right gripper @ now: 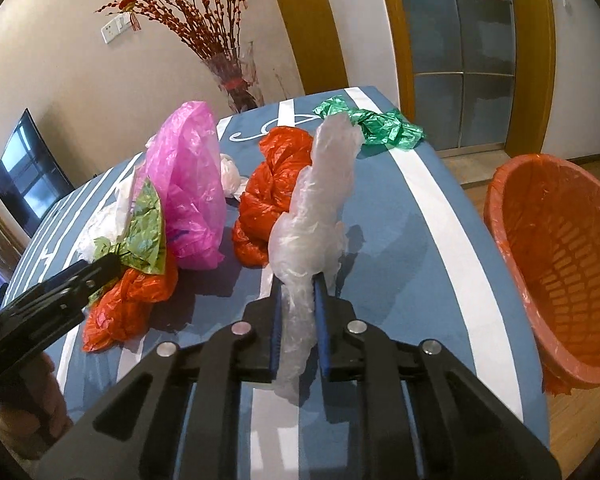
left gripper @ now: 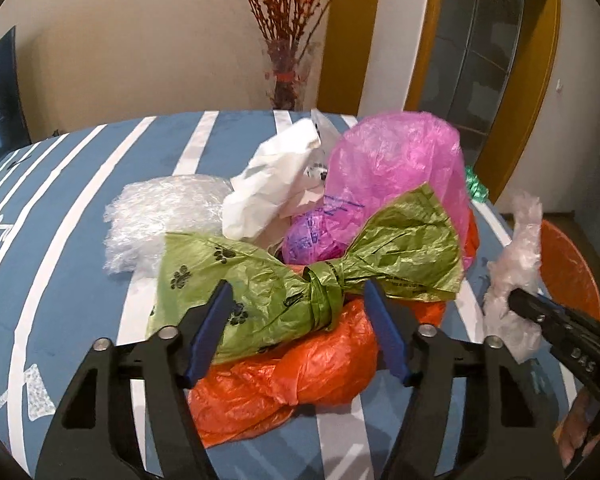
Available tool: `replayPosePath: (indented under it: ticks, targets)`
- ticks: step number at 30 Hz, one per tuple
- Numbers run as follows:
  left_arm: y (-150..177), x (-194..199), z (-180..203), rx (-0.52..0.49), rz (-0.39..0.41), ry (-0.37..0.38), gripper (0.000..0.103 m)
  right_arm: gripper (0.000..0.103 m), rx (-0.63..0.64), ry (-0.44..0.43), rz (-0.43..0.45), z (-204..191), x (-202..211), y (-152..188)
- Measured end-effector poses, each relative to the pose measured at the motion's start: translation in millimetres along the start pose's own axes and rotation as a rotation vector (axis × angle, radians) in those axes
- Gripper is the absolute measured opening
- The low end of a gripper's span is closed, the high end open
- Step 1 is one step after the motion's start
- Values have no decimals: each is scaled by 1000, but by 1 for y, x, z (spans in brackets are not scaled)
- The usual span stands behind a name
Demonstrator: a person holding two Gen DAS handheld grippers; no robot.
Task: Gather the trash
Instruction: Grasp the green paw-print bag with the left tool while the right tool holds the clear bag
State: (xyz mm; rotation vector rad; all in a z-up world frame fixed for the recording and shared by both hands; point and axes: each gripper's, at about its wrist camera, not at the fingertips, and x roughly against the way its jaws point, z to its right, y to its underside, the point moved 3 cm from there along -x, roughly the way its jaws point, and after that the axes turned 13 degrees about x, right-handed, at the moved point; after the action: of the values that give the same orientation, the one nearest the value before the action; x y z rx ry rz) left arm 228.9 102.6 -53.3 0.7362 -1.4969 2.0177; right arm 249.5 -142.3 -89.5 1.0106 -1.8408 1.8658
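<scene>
The right gripper (right gripper: 298, 312) is clenched on a clear bag (right gripper: 320, 200), its fingers (right gripper: 324, 332) pinching the lower part while the rest stands up past the tips, lifted off the blue striped bed (right gripper: 400, 220). The left gripper (left gripper: 300, 320) is released: its fingers (left gripper: 210, 332) straddle the knot of a green bag (left gripper: 300, 280) without pressing on it, an orange bag (left gripper: 300, 368) lying under and between them. Beyond those tips sit a pink bag (left gripper: 396, 168), a white bag (left gripper: 276, 180) and crumpled clear film (left gripper: 164, 216); a dark green bag (right gripper: 376, 124) lies far ahead of the right fingers. The orange-lined basket (right gripper: 556, 264) stands off to the right of the right fingers, beside the bed. The step in hand looks like a double pick-up: one bag secured, the second about to be gripped. Next, the left fingers need to clamp the green knot, and the right must swing its bag over the basket rim and let go.
</scene>
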Motion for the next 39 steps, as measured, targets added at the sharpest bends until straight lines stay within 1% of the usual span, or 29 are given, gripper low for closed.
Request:
replayPosePath:
  ticks: [3, 5, 6, 11, 14, 23, 31, 39]
  targets:
    - [2, -7, -3, 10, -29, 7, 57, 15, 2, -3, 0, 2, 1, 0]
    - [4, -10, -2, 10, -44, 11, 52, 15, 0, -5, 0, 1, 1, 0]
    - [5, -11, -2, 9, -48, 13, 51, 15, -2, -7, -1, 1, 1, 0]
    - [10, -18, -1, 10, -76, 29, 23, 15, 0, -10, 3, 0, 3, 0]
    - [10, -14, -3, 26, -65, 49, 21, 15, 0, -10, 14, 1, 7, -1]
    - [-1, 12, 0, 50, -11, 86, 20, 15, -7, -16, 69, 6, 32, -6]
    - [-9, 45, 27, 20, 37, 146, 20, 15, -11, -9, 124, 16, 61, -7]
    - [-10, 61, 61, -7, 45, 222, 20, 15, -27, 22, 166, 34, 88, 2]
